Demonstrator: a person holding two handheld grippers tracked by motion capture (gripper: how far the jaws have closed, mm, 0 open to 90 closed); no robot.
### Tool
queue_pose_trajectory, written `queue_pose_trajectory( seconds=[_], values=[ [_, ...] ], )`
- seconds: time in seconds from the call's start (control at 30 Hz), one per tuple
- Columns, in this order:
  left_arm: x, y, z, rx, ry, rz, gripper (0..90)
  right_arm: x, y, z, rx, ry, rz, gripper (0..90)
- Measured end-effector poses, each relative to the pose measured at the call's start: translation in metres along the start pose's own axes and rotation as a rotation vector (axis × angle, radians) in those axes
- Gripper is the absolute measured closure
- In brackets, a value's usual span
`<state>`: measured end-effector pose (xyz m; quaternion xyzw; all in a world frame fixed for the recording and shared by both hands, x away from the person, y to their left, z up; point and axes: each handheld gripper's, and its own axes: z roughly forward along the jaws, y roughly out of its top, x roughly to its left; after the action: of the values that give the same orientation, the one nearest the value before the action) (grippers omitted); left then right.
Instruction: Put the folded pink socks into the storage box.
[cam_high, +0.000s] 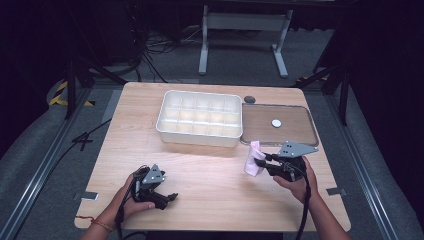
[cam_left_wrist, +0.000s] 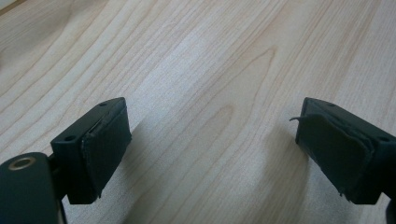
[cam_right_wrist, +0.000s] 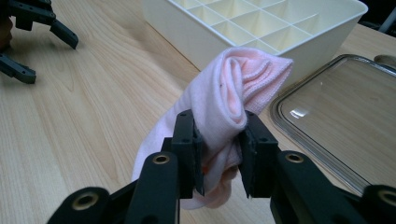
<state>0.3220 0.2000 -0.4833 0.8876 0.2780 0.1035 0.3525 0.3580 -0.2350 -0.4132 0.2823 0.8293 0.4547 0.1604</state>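
Right tongs (cam_right_wrist: 219, 154) clamped on rolled pink cloth (cam_right_wrist: 224, 107), held clear above desk (cam_high: 210, 170); cloth's long axis runs up and away from jaws, free end hanging below them

Divided white box (cam_high: 200, 117) lies just beyond cloth, up and leftward in high view; clear lid (cam_high: 279, 125) flat beside box, directly past right tongs

Judged next move: short carry forward-left to a compartment; right hand (cam_high: 295, 182) far nearer box

Left tongs (cam_left_wrist: 210, 154) gaping wide, nothing between them, resting low over bare desk near front edge, well apart from cloth
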Motion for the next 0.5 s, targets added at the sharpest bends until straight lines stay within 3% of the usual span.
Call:
queue_pose_trajectory(
  seconds=[0.2,0.5],
  values=[
    [0.0,0.0,0.0,-0.001,0.0,0.001,10.2,-0.0035,0.0026,-0.0037,-0.016,-0.013,0.004,70.9],
    [0.0,0.0,0.0,0.0,0.0,0.0,10.2,-0.0031,0.0095,-0.006,-0.023,-0.033,-0.034,70.9]
  ],
)
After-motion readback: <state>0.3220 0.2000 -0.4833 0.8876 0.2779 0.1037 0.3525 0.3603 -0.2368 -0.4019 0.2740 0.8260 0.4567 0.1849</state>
